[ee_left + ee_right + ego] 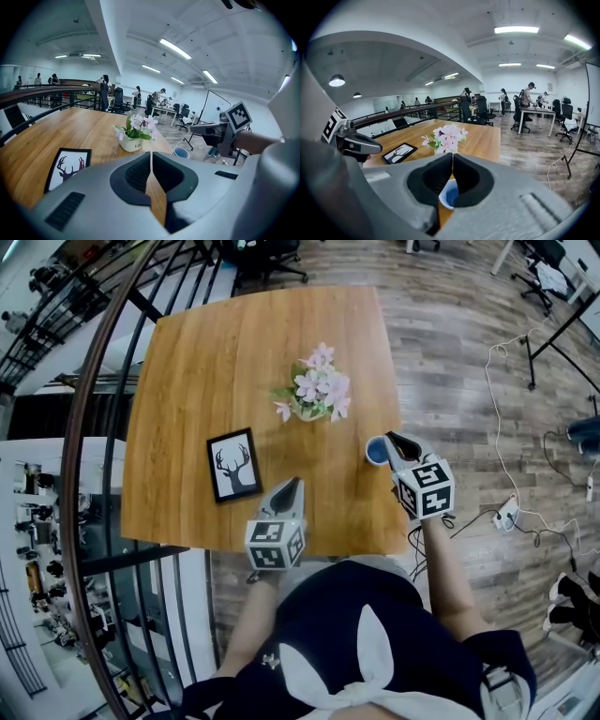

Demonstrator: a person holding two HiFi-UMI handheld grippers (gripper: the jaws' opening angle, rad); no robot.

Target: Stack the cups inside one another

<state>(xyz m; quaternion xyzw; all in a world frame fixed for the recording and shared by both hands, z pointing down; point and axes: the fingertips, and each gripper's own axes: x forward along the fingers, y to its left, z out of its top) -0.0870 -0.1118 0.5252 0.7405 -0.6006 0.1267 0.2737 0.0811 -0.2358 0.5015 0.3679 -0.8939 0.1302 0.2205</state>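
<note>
A blue cup (377,452) is at the right edge of the wooden table (234,352), held by its rim. My right gripper (392,440) is shut on the cup's wall. In the right gripper view the cup (449,193) shows just under the closed jaws of that gripper (452,157). My left gripper (292,486) hovers over the table's near edge, shut with nothing in it. In the left gripper view its jaws (151,157) meet on a thin line and the cup (181,152) appears far to the right. I see no other cup.
A pot of pink flowers (315,395) stands mid-table, just left of the cup. A framed deer picture (232,465) lies flat at the near left. A black railing (103,427) runs along the left side. Cables (506,512) lie on the wooden floor at the right.
</note>
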